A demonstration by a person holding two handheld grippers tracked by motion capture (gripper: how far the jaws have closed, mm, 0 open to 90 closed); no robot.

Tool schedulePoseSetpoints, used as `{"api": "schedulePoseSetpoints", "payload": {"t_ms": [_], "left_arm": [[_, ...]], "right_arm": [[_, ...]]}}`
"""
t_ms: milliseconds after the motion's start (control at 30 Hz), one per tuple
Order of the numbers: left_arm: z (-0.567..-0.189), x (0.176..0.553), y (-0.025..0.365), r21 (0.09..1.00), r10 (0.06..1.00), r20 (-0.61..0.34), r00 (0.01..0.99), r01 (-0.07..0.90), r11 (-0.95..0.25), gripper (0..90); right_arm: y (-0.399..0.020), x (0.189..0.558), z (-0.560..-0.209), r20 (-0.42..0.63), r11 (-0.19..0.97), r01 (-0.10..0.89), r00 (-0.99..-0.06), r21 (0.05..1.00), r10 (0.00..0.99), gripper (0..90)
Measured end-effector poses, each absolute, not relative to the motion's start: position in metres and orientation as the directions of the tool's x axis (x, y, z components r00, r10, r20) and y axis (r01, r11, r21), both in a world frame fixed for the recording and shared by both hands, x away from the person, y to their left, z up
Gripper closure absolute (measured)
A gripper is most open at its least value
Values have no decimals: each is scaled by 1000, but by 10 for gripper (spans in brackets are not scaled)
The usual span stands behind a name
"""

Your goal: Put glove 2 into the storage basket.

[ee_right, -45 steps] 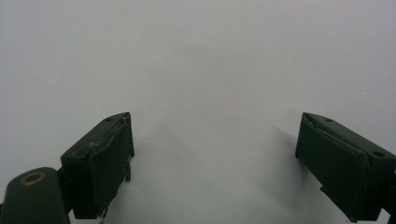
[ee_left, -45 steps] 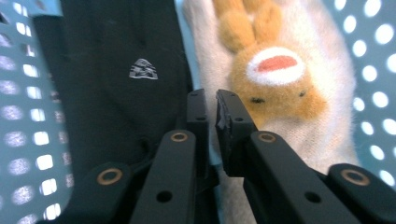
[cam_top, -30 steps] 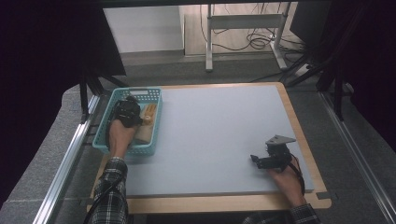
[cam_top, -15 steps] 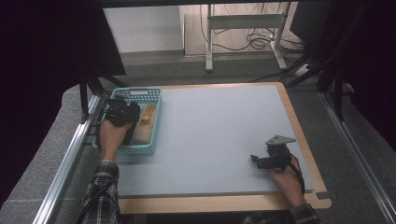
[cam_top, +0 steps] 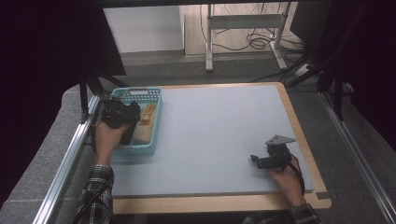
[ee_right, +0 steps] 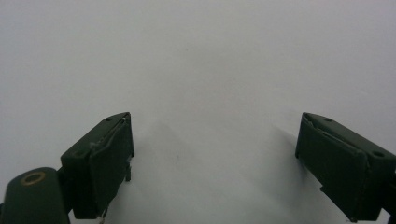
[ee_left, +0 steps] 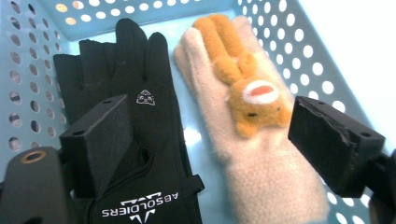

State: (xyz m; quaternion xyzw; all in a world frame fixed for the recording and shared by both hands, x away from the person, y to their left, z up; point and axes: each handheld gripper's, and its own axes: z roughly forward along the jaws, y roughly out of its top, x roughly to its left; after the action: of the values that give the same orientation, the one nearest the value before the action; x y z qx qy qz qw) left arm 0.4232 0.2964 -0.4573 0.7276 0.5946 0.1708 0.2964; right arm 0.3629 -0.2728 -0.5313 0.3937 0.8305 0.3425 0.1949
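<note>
Two gloves are lying in the teal basket (cam_top: 156,122): black glove (ee_left: 130,107) and cream plush glove (ee_left: 243,154). Left gripper (ee_left: 210,140) is hanging above them, its jaws just spread apart, nothing between. Right gripper (ee_right: 215,154) is idling spread on the mat (cam_top: 224,126), so stowing looks done

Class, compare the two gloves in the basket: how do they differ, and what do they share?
The black glove is thin, smooth and carries white lettering; the cream glove is fluffy and bears an orange plush animal. Both lie flat, side by side, fingers pointing the same way, in the turquoise basket.
</note>
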Motion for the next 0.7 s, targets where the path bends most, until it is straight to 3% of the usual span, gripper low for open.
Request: {"api": "schedulePoseSetpoints", "payload": {"t_ms": [700], "left_arm": [[-445,400,289,694,938,-130,322,705,-146,48]], "right_arm": [[-273,363,-531,-54,455,521,-614,722,788,111]]}}
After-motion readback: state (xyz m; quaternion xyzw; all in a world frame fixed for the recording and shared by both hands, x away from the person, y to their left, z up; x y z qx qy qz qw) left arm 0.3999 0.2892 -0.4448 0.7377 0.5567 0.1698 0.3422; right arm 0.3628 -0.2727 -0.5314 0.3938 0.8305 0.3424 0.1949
